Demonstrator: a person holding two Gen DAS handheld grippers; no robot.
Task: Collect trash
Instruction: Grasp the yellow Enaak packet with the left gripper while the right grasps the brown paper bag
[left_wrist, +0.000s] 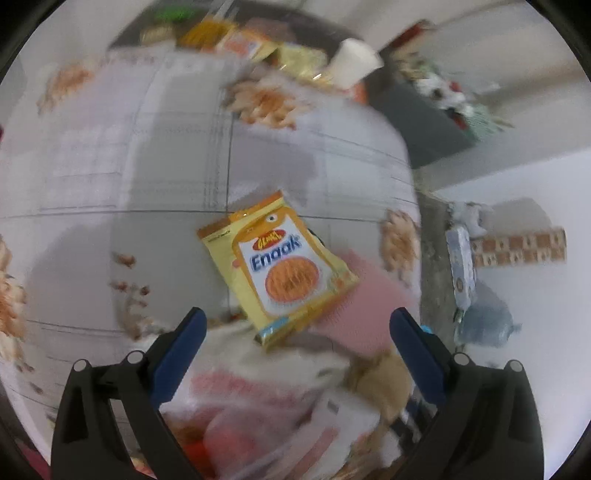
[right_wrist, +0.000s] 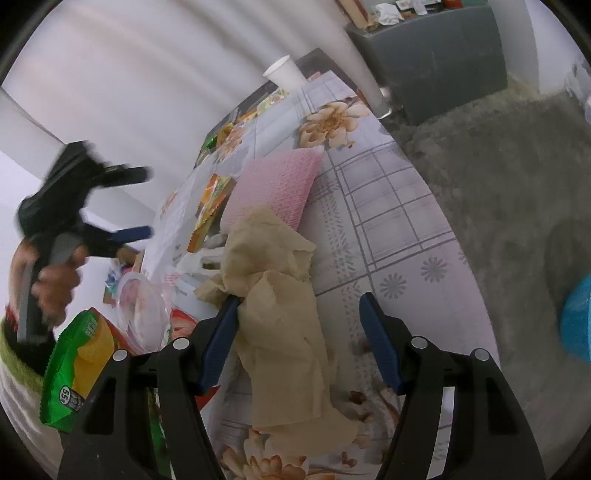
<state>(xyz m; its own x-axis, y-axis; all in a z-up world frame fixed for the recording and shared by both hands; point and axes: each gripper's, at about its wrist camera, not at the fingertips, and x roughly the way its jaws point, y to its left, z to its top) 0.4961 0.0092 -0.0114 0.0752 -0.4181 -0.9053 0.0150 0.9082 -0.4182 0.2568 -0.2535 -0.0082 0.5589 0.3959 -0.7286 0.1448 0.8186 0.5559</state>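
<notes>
My left camera's view is smeared by motion: the heap of wrappers (left_wrist: 266, 417) between my fingers (left_wrist: 181, 354) is a pale and red blur I cannot identify. A pink cloth (left_wrist: 365, 310) is partly hidden under the yellow snack packet (left_wrist: 280, 266). Packets at the far end of the table (left_wrist: 229, 40) are too blurred to read. In the right view, my left hand (right_wrist: 55, 280) is blurred, and a blue object (right_wrist: 578, 317) is cut off by the edge.
</notes>
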